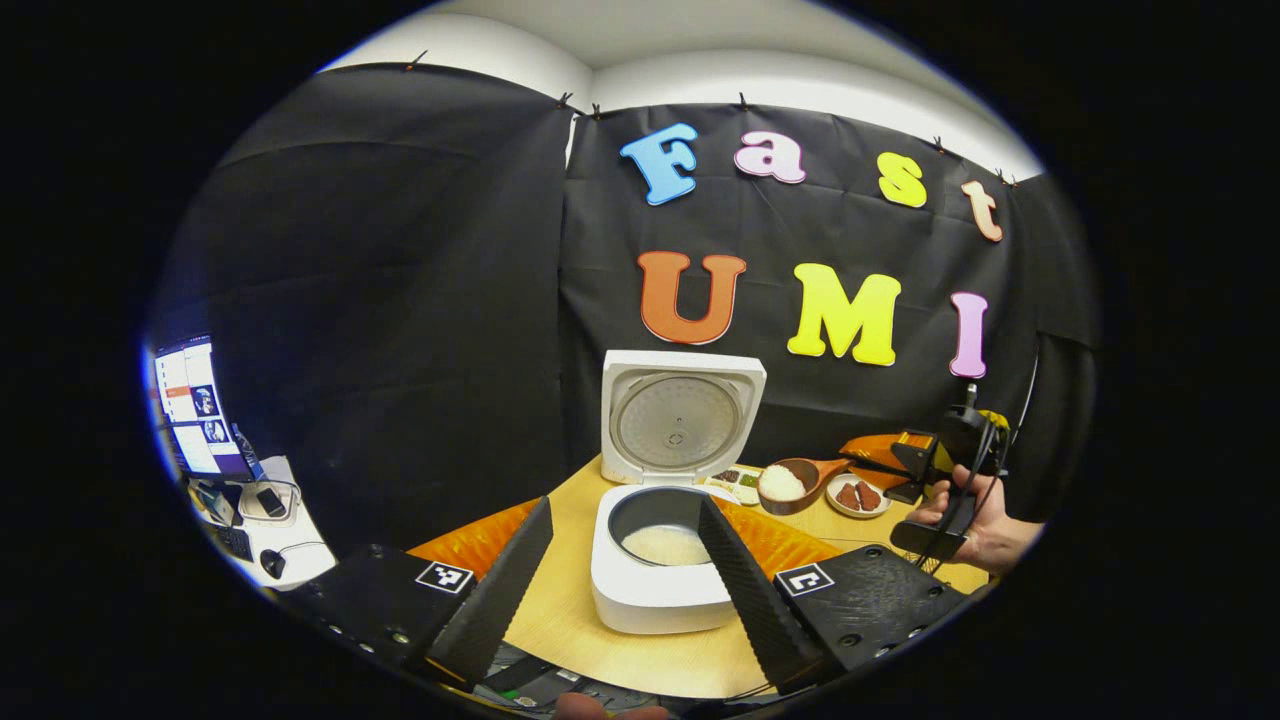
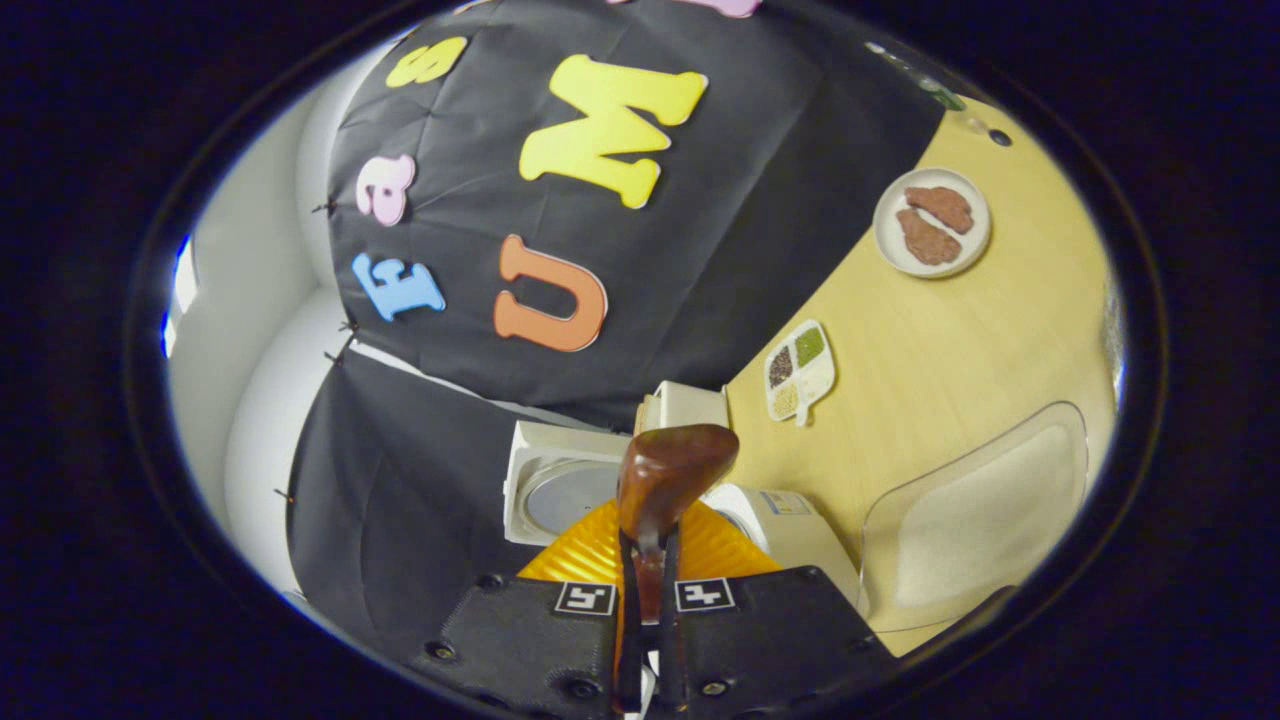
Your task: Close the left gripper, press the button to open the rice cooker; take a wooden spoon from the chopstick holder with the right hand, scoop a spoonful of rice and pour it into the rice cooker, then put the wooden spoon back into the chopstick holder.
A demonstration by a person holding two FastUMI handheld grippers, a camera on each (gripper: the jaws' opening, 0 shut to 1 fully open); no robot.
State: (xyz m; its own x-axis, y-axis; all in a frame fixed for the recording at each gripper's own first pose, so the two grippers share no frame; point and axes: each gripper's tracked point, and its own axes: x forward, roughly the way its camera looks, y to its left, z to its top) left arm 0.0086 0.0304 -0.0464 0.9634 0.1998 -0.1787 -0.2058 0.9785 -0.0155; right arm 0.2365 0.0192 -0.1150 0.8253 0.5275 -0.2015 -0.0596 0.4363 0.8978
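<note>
The left hand-held gripper [image 1: 625,570] hangs wide apart before the rice cooker [image 1: 665,560], lid up, rice inside. The right hand-held gripper [image 2: 648,620] clamps the wooden spoon [image 2: 668,475], loaded, beside the table [image 2: 950,340]. Judged: opening done; pouring and returning remain.

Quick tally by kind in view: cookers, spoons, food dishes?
rice cooker: 1
wooden spoon: 1
food dishes: 2 (round plate, divided tray)
Total: 4

Both views toward rice cooker [image 1: 665,520]
</note>
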